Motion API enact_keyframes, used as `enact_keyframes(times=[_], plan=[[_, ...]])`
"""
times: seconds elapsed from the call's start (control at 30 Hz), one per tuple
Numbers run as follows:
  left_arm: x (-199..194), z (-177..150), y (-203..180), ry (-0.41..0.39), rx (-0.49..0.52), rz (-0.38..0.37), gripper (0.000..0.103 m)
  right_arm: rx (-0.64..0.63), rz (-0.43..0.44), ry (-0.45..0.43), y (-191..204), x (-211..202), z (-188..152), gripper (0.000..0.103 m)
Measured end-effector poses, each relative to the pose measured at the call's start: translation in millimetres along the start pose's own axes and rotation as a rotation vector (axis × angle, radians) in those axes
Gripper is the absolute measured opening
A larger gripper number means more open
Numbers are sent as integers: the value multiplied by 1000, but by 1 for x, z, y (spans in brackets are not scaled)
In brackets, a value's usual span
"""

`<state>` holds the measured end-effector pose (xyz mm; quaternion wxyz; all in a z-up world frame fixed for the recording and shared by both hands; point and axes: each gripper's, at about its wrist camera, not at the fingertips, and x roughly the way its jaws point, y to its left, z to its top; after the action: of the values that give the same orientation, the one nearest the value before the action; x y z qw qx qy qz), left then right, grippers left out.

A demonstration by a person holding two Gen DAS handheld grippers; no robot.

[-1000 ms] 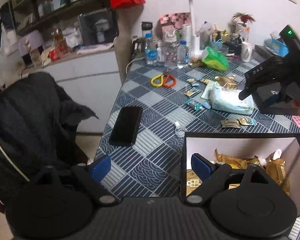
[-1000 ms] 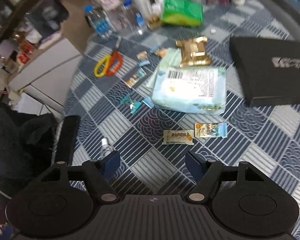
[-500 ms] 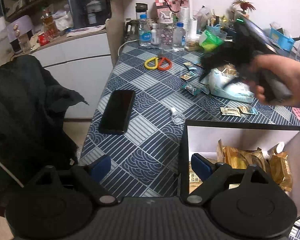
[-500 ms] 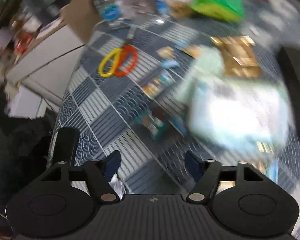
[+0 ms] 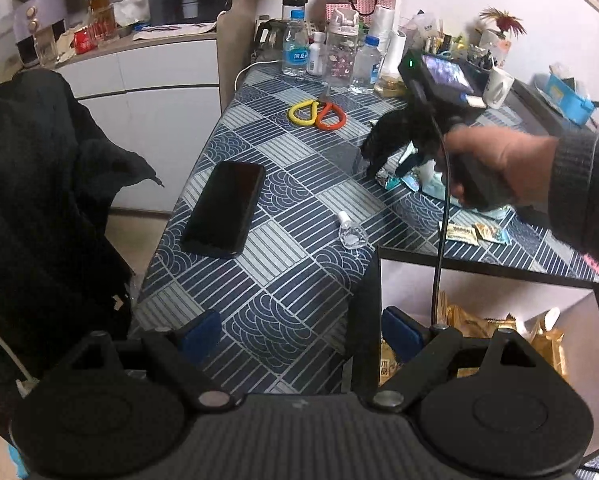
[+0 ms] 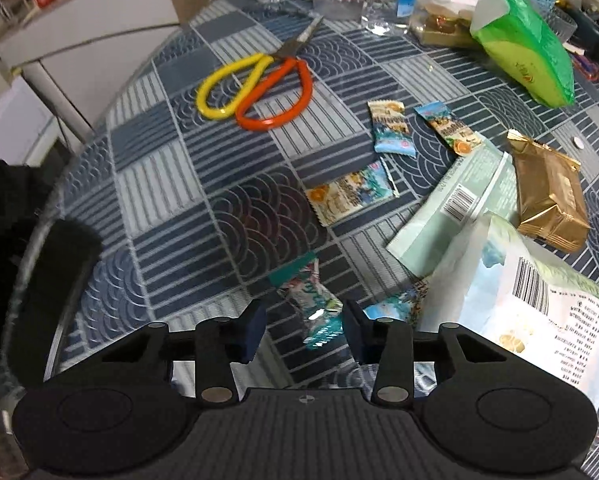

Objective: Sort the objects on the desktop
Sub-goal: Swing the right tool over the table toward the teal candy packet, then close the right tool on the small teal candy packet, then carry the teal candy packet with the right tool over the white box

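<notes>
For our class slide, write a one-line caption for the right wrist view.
Open right gripper straddling a teal candy, scissors beyond.

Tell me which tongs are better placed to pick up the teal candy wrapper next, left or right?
Right. The right tongs are open and already straddle the teal candy wrapper on the table. The left tongs, also open, hover at the edge of the black box, well away from it.

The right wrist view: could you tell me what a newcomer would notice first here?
The yellow-and-orange-handled scissors stand out at the far side of the blue patterned tablecloth. Nearer, the open right gripper has its fingers either side of a small teal candy wrapper. To the right lie a gold foil packet and a green plastic bag.
</notes>
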<state>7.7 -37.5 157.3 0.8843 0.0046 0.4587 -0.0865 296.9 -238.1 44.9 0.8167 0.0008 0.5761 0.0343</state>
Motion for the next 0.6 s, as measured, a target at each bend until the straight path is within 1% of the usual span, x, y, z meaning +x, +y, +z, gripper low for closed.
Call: enact_keyframes(times=[0.17, 0.23, 0.3, 0.33, 0.37, 0.43, 0.5, 0.6], plan=[[2, 2, 0, -1, -3, -7, 103, 2, -10, -5, -4, 11, -1, 37], [4, 2, -1, 4, -1, -7, 103, -17, -26, -11, -1, 12, 0, 36], [5, 1, -2, 12, 1, -8, 103, -33, -45, -16, 2, 13, 0, 33], [5, 0, -3, 16, 2, -8, 103, -37, -48, -18, 3, 12, 0, 26], [6, 0, -3, 21, 2, -9, 103, -36, -47, -19, 3, 12, -1, 22], [6, -1, -3, 29, -4, -12, 103, -29, -52, -19, 4, 11, -1, 21], [5, -2, -3, 35, -8, -15, 103, -8, -48, -29, 3, 8, -1, 17], [1, -2, -3, 29, -9, -8, 103, 13, -51, -49, 2, 0, -2, 17]])
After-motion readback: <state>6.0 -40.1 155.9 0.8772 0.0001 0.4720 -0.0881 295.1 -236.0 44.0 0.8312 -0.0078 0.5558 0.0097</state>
